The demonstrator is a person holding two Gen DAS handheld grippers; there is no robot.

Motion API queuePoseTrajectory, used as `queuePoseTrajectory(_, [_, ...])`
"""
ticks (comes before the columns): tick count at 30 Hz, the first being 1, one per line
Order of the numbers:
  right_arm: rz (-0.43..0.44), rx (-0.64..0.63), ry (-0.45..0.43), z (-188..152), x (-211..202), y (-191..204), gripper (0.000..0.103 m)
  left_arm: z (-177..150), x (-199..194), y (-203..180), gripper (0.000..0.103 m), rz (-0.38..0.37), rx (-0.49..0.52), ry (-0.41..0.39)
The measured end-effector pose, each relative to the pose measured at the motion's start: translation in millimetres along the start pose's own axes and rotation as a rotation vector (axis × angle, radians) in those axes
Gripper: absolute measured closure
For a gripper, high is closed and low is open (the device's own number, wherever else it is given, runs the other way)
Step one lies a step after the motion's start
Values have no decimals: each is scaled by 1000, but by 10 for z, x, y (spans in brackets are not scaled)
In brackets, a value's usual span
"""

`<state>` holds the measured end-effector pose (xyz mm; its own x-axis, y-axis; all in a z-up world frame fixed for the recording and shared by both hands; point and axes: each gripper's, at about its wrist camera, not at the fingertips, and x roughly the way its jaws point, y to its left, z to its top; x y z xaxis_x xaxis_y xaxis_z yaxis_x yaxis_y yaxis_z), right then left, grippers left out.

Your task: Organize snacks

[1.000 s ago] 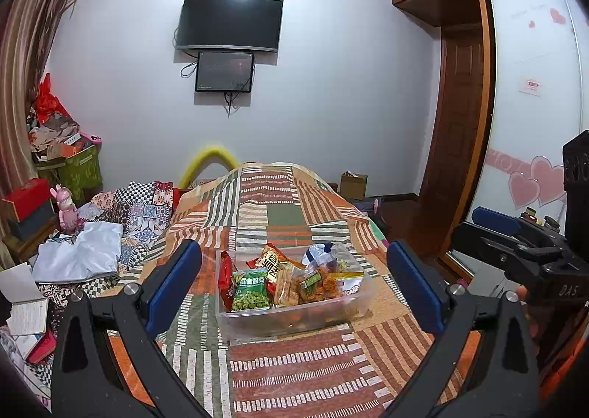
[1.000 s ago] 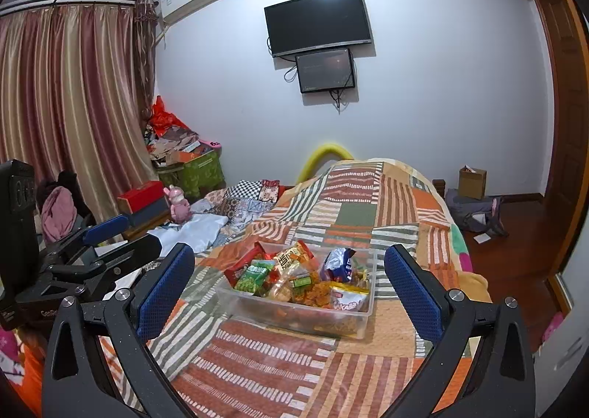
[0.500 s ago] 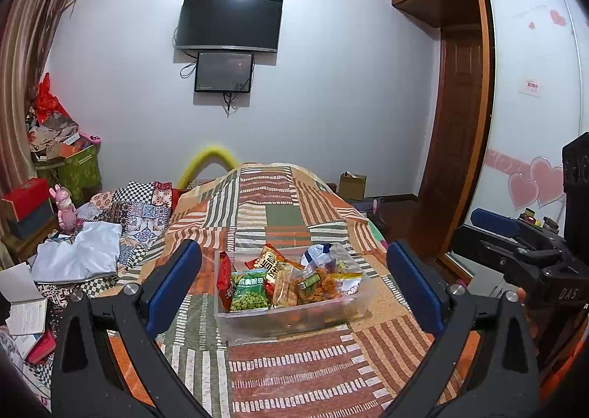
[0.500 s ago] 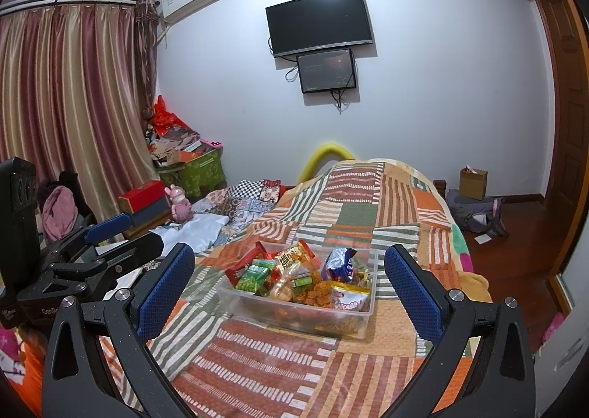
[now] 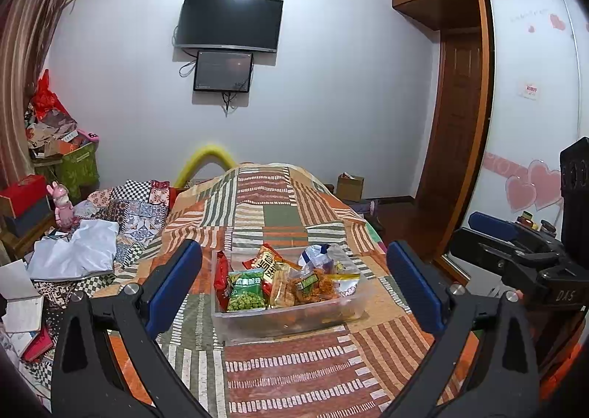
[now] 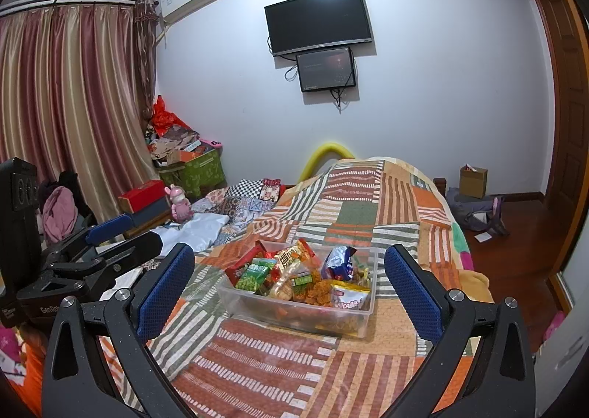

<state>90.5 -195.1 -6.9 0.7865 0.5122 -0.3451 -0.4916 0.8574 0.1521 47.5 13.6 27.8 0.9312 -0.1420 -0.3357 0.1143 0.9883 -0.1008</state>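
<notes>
Both hand-held grippers, left [image 5: 293, 283] and right [image 6: 289, 280], hover spread wide and empty, level, aimed at the bed [image 5: 279, 374]. No shift over the last second. Snack packets [image 5: 285, 280] lie heaped in a clear bin [image 5: 294, 322] at 12 o'clock; sorted or not, probably unclear from here.

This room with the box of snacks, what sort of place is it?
Most likely a home bedroom: a bed under a patchwork quilt, a wardrobe with sliding doors, curtains, and a television on the wall.
</notes>
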Motion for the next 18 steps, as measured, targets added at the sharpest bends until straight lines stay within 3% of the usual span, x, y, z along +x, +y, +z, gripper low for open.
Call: queuePoseTrajectory(18, [-2,13,23,-42,54,-2,0,-20,21,-5,1,-2,-3,16])
